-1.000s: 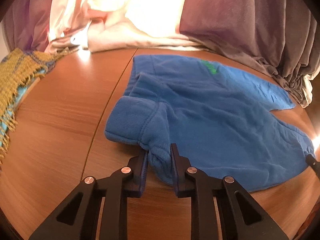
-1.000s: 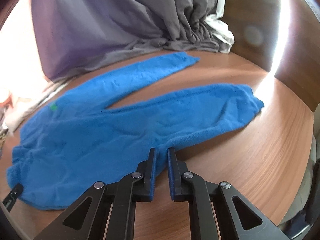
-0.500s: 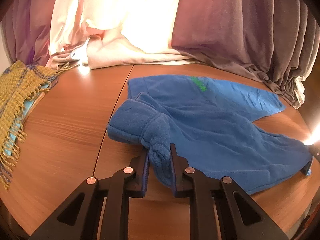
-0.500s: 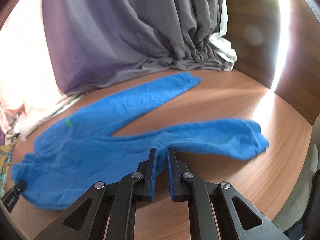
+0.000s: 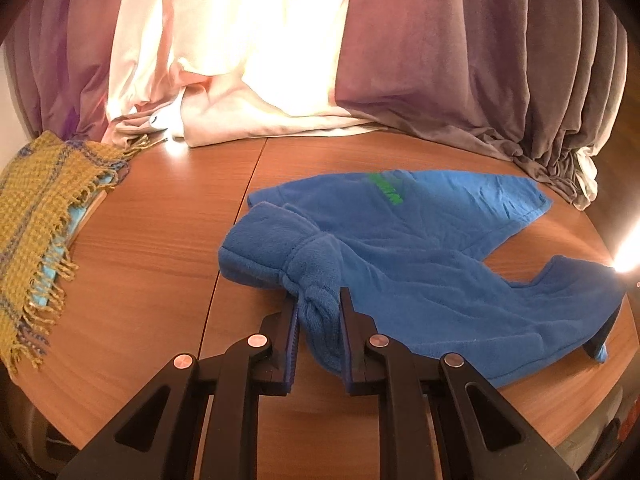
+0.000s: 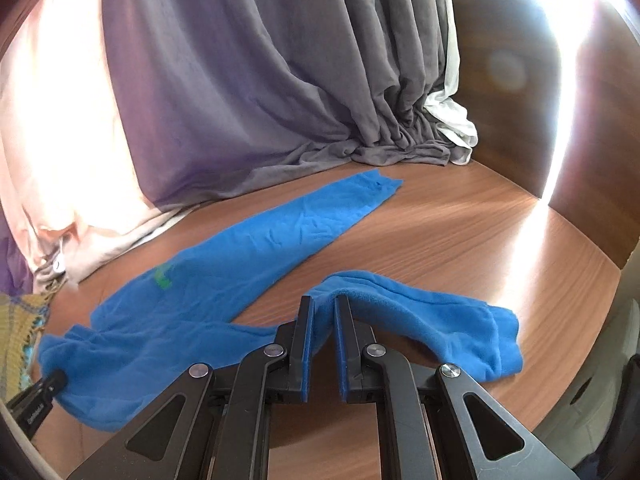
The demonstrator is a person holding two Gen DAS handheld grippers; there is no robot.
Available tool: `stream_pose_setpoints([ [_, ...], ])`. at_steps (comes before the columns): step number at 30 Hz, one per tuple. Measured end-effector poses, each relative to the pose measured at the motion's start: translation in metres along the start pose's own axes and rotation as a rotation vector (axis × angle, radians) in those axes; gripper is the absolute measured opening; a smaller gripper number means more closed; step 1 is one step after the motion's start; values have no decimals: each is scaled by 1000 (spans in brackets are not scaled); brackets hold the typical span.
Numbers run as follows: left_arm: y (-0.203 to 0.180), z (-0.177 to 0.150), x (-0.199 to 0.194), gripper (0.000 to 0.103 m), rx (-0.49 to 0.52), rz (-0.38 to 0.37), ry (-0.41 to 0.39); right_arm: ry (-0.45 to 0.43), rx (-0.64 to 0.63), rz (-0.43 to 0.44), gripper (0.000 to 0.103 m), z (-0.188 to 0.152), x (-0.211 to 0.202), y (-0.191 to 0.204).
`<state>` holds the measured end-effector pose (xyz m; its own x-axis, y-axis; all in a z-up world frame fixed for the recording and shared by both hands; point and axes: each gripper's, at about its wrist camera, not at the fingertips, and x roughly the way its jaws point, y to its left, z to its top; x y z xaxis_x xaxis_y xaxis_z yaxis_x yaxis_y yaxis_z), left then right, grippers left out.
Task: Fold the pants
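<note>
Blue fleece pants with a small green logo lie on a round wooden table. My left gripper is shut on the bunched waistband at the near edge and holds it lifted. My right gripper is shut on the near leg of the pants, lifting it off the table; its cuff end hangs to the right. The far leg lies flat toward the curtains. The other gripper's tip shows at the edge of each view.
A yellow woven fringed scarf lies over a light blue item at the table's left. Purple-grey curtains and pale drapes pool on the table's far edge. A wooden wall panel stands at the right.
Both grippers have risen and drawn back, lifting the waistband and the near leg off the table. The near leg has moved toward the far leg.
</note>
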<state>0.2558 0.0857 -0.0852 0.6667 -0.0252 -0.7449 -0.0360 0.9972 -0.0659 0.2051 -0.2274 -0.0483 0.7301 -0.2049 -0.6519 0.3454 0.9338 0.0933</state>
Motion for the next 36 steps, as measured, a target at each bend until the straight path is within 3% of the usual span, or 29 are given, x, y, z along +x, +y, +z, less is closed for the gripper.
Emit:
stream_pose_setpoints([
  [6, -9, 13, -4, 18, -7, 18, -19, -15, -8, 16, 11, 11, 2, -2],
  [16, -24, 52, 11, 18, 11, 12, -20, -78, -60, 43, 11, 58, 25, 9],
  [23, -28, 76, 35, 18, -12, 43, 2, -158, -125, 10, 7, 90, 52, 28],
  [28, -31, 87, 43, 18, -68, 53, 4, -109, -140, 45, 7, 97, 77, 33],
  [33, -38, 91, 46, 18, -82, 71, -9, -42, -149, 41, 8, 81, 78, 27],
  [34, -40, 92, 46, 18, -78, 71, -11, -28, -135, 55, 10, 74, 74, 24],
  [36, -43, 93, 46, 18, -77, 67, -13, -5, -110, 74, 27, 65, 67, 20],
])
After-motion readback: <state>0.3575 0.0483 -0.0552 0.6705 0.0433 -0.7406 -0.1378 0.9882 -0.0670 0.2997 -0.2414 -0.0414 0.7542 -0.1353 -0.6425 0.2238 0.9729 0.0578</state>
